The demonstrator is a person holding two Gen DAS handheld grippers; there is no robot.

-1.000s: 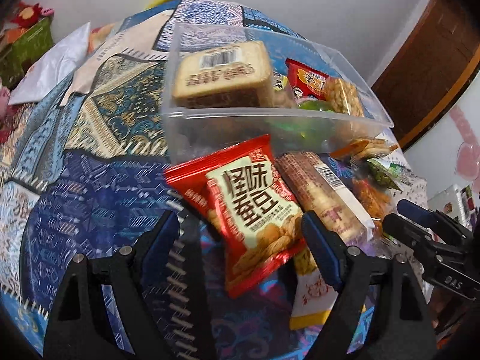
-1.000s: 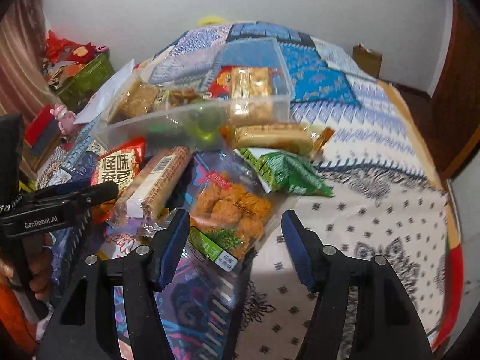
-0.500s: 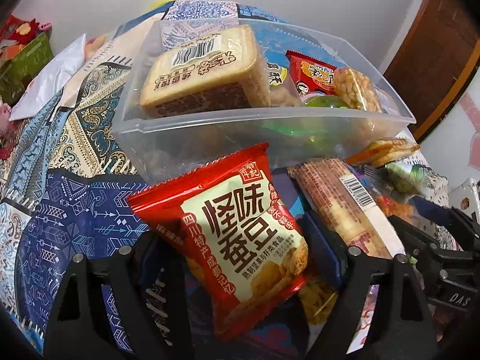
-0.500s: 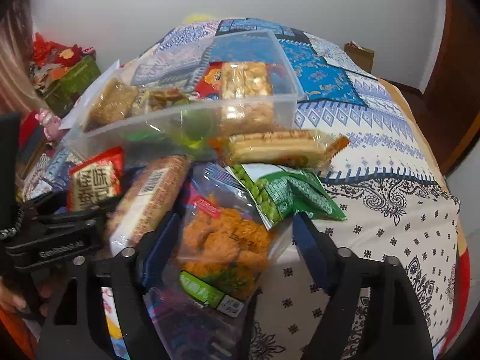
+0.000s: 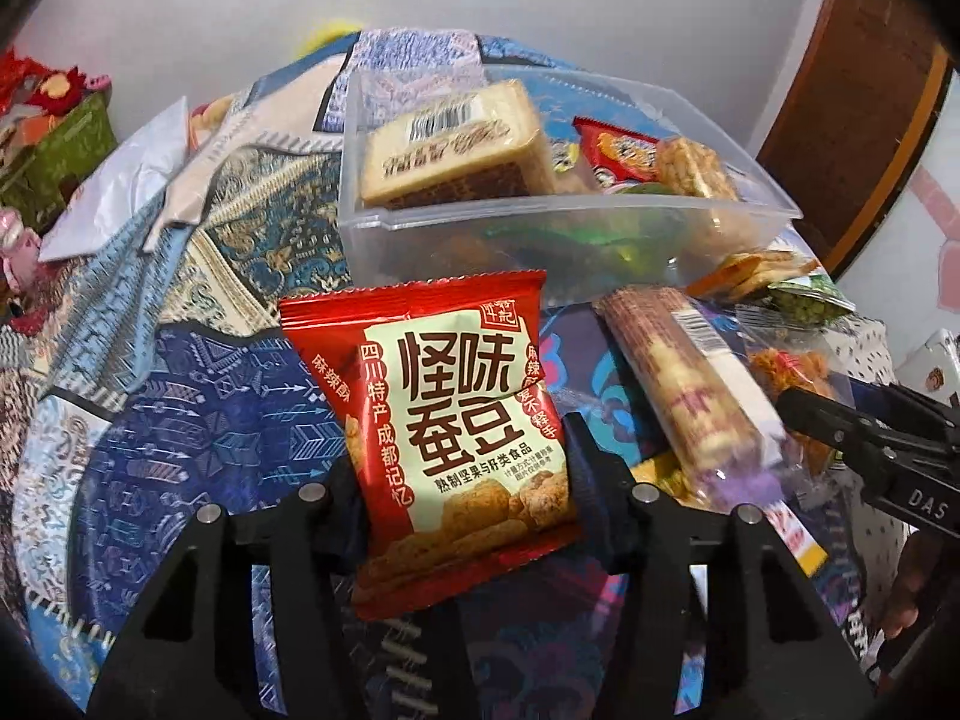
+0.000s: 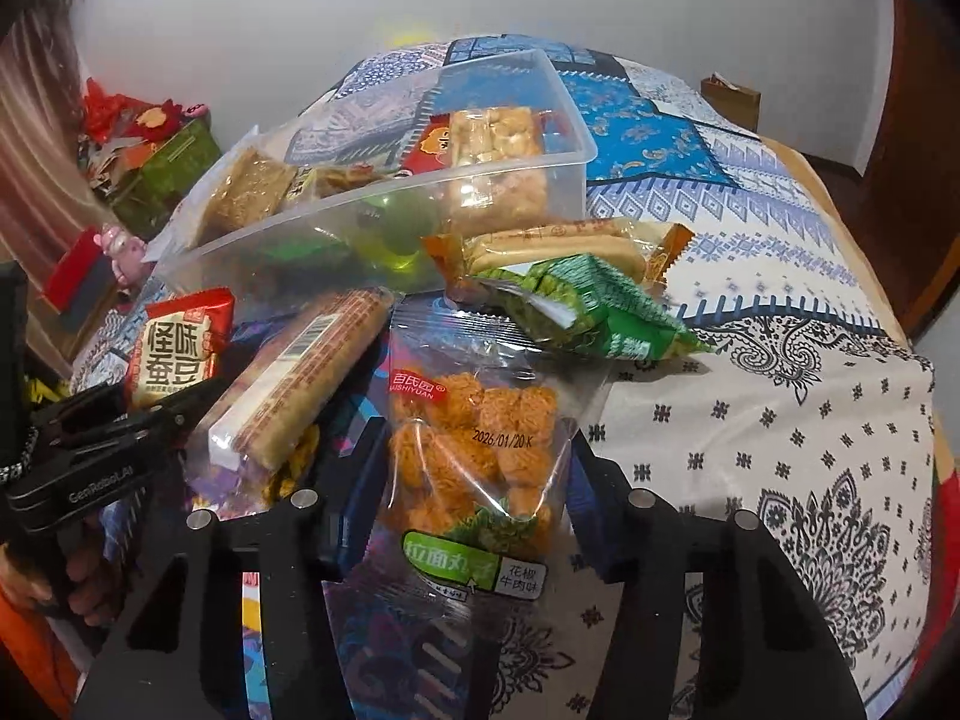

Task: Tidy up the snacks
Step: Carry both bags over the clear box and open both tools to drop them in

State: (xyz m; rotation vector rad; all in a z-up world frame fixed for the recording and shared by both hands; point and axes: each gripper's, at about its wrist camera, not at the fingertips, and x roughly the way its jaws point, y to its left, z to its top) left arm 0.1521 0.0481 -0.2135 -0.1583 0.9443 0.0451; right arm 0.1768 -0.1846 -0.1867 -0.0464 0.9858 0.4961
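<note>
Left wrist view: clear bin point(image 5: 540, 222) holds snacks; left hand-held gripper point(image 5: 462, 474) closing on red packet point(image 5: 444, 420).

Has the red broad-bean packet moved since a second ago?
Yes. The red packet has lifted off the bedspread between the closing left gripper, toward the clear bin.

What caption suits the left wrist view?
Left tongs closing on a red snack packet before the clear bin.

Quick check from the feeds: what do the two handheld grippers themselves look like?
Both are matte black plastic, each with two angular arms carrying silver bolt heads and dark blue pads on the jaws. The left gripper reads "GenRobot.AI" along its side in the right wrist view; the right gripper shows "DAS" lettering.
</note>
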